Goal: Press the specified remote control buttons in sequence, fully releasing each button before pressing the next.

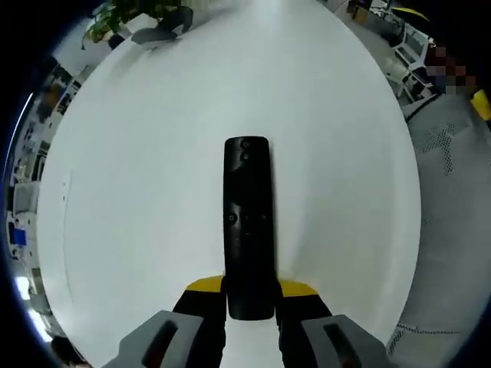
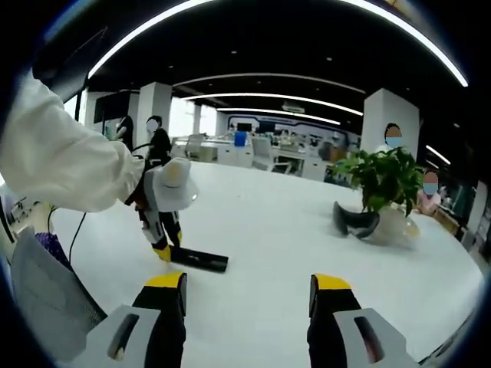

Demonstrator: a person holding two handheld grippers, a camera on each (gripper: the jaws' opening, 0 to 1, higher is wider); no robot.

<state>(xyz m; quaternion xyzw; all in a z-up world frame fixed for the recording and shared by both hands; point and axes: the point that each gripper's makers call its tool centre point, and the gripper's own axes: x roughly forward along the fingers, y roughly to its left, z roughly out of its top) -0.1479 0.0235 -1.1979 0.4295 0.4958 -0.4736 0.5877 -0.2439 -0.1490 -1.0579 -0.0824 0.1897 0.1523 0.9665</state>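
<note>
White table point(image 1: 138, 192): my left gripper point(image 1: 251, 307) clamps the remote point(image 1: 247, 222), long axis running straight ahead; right gripper point(image 2: 250, 295), parted and empty, hangs off to its right.

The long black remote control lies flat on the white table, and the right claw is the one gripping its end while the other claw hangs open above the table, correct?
Nearly. The left claw grips the long black remote control; its jaws close on the near end in the left gripper view. The right claw is the open one, above the white table, as the right gripper view shows.
</note>
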